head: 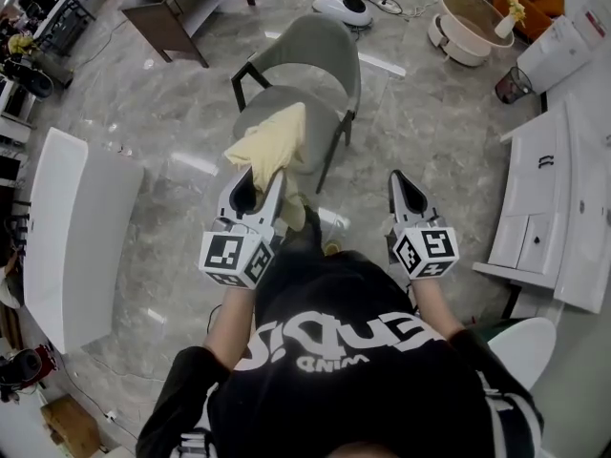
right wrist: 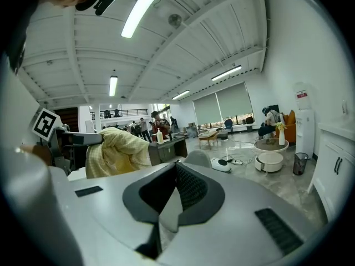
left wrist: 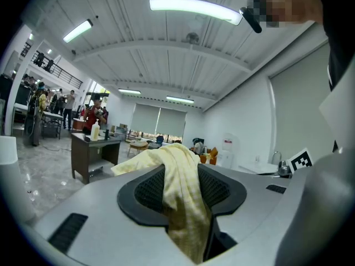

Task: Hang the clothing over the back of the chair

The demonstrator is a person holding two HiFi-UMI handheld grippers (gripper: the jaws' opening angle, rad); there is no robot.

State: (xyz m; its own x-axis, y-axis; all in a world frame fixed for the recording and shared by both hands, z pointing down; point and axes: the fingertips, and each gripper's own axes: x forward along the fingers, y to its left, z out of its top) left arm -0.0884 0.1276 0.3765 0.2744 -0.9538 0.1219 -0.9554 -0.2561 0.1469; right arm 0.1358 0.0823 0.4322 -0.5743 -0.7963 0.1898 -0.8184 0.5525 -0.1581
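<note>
While jaws of left gripper (head: pixel 256 185) pinch yellow clothing (head: pixel 272 141) near grey chair (head: pixel 315 60), right gripper (head: pixel 409 191) jaws closed, empty.

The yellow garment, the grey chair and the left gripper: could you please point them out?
yellow garment (head: pixel 272 141), head view, its bunched middle.
grey chair (head: pixel 320 51), head view, its backrest.
left gripper (head: pixel 263 184), head view, between its fingertips.

soft, faintly checked yellow cloth garment (head: pixel 272 146), smooth matt grey chair (head: pixel 320 55) — glossy, polished stone-look floor (head: pixel 191 113).
</note>
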